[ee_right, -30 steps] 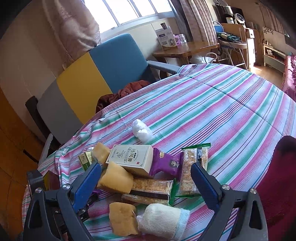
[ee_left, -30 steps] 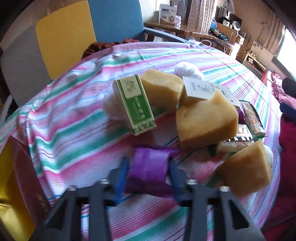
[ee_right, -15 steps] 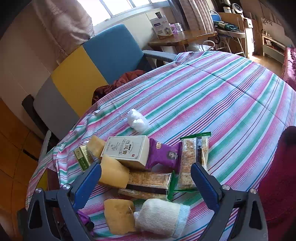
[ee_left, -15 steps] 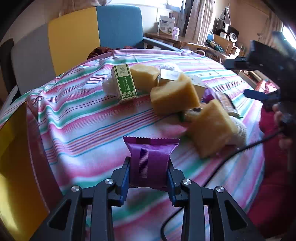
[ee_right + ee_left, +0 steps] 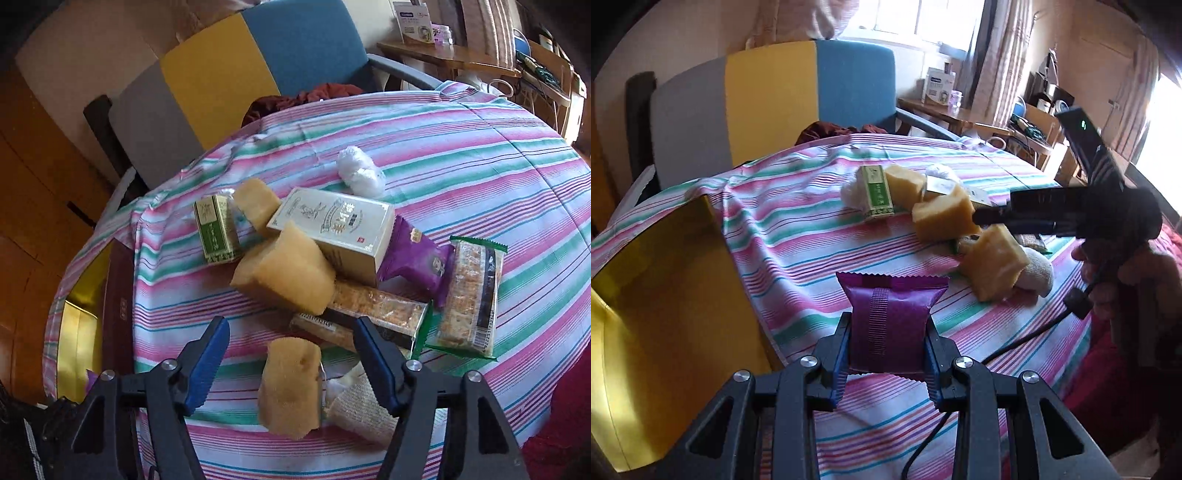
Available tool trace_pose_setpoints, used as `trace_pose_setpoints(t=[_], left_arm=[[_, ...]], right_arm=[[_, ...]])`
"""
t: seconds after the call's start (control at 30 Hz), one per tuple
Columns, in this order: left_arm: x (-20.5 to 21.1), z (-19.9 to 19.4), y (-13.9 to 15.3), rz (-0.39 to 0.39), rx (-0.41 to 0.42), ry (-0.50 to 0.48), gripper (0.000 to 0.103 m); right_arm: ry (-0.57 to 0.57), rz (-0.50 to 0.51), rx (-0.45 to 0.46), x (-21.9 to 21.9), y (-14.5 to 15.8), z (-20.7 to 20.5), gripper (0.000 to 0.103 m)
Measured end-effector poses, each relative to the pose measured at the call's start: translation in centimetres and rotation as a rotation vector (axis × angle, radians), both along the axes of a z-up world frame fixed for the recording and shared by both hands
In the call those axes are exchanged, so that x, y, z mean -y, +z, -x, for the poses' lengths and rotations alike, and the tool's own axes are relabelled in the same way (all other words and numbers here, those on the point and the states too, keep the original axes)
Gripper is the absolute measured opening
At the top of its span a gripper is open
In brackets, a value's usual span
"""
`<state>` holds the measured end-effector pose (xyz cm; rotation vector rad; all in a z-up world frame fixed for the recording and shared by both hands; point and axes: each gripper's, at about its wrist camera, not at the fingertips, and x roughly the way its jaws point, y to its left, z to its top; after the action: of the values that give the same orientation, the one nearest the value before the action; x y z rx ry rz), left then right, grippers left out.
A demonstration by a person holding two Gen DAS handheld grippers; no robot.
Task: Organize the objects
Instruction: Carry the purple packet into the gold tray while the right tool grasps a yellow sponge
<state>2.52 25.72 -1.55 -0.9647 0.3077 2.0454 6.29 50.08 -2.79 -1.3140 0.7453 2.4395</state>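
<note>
My left gripper (image 5: 888, 332) is shut on a purple snack packet (image 5: 890, 321) and holds it above the table's near edge, beside a gold-lined box (image 5: 661, 295). My right gripper (image 5: 291, 350) is open, with a yellow sponge block (image 5: 290, 384) lying between its fingers on the striped tablecloth (image 5: 461, 155). The pile behind holds a larger sponge block (image 5: 288, 273), a cream carton (image 5: 332, 225), a green box (image 5: 216, 229), a second purple packet (image 5: 417, 258) and cracker bars (image 5: 476, 299).
A white knitted roll (image 5: 360, 413) lies right of the near sponge. A white wad (image 5: 360, 171) sits behind the pile. A grey, yellow and blue chair (image 5: 229, 74) stands behind the table. The right gripper shows in the left wrist view (image 5: 1071, 214).
My left gripper has lifted the purple packet off the pile and pulled back toward the gold box. My right gripper has come down and narrowed around the near sponge block.
</note>
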Motion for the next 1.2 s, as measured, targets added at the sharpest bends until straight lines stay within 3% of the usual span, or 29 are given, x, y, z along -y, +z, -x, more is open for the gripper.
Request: trace_pose_setpoints(t=[0.03, 0.07, 0.1, 0.13, 0.27, 0.37, 0.47, 0.63, 0.87, 1.2], left_arm=[[0.6, 0.2, 0.2, -0.005, 0.002, 0.015, 0.034], [1.3, 0.6, 0.4, -0.013, 0.003, 0.034, 0.034], [2.1, 1.1, 0.6, -0.021, 0.006, 0.055, 0.035], [3.0, 1.7, 0.8, -0.027, 0.009, 0.080, 0.035], [7.4, 5.6, 1.6, -0.041, 0.025, 0.217, 0.035], [11.0, 9.8, 1.6, -0.007, 0.008, 0.346, 0.035], [13.7, 13.7, 0.6, 0.044, 0.000, 0.444, 0.035], [17.2, 20.0, -1.8, 0.092, 0.070, 0.589, 0.035], [17.3, 24.3, -3.6, 0.189, 0.039, 0.639, 0.035], [16.8, 27.4, -5.4, 0.258, 0.038, 0.669, 0.036]], right_arm=[[0.013, -0.011, 0.027, 0.3, -0.4, 0.2, 0.060], [0.024, -0.029, 0.056, 0.6, -0.8, 0.4, 0.051], [0.034, -0.050, 0.085, 0.9, -1.1, 0.6, 0.034], [0.043, -0.067, 0.101, 1.2, -1.3, 0.7, 0.029], [0.082, -0.118, 0.098, 2.2, -1.1, 1.0, 0.027], [0.101, -0.134, 0.081, 2.5, -0.7, 1.0, 0.027], [0.119, -0.153, 0.046, 2.9, 0.0, 1.0, 0.027], [0.171, -0.180, -0.018, 4.0, 1.1, 1.0, 0.027], [0.211, -0.209, 0.005, 4.8, 0.5, 1.6, 0.027], [0.214, -0.223, 0.057, 4.7, -0.4, 2.1, 0.027]])
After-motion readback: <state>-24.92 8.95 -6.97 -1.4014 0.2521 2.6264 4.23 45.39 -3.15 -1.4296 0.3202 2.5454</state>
